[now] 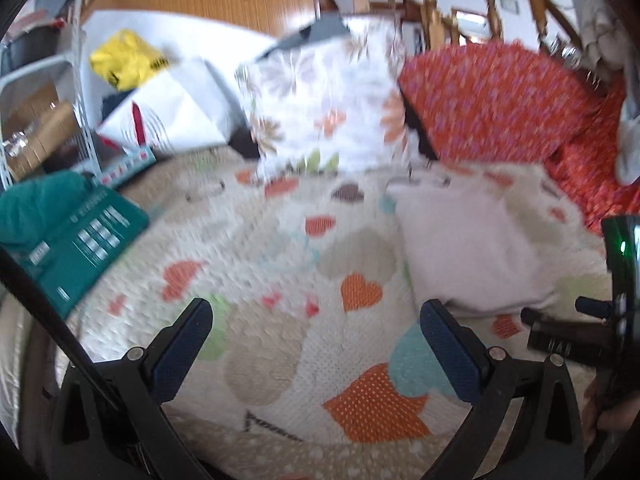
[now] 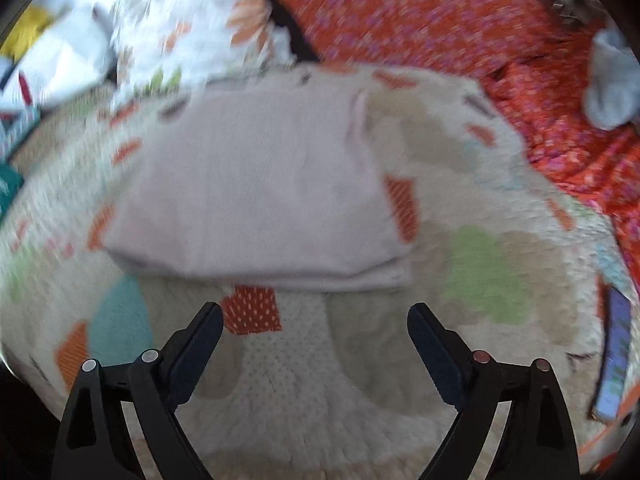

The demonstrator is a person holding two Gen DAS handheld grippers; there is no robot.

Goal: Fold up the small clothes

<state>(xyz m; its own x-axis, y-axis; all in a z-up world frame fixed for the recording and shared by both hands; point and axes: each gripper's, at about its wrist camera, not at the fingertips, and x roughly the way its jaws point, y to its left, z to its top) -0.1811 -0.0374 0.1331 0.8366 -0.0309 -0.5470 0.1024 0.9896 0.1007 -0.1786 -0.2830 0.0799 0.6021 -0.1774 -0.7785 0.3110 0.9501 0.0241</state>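
A pale pink garment (image 2: 256, 196) lies folded in a flat rectangle on a cream blanket with orange hearts (image 2: 280, 392). In the left wrist view it (image 1: 472, 248) sits to the right, ahead of my left gripper. My left gripper (image 1: 316, 312) is open and empty above the blanket (image 1: 280, 264). My right gripper (image 2: 316, 316) is open and empty, just short of the garment's near folded edge. Both views are motion-blurred.
A floral pillow (image 1: 320, 100) and a red patterned cloth (image 1: 500, 100) lie at the back. A teal box (image 1: 84, 240) and white bags (image 1: 172, 116) sit at the left. A blue-patterned item (image 2: 616, 352) lies at the blanket's right edge. The right gripper's body (image 1: 600, 320) shows at the right.
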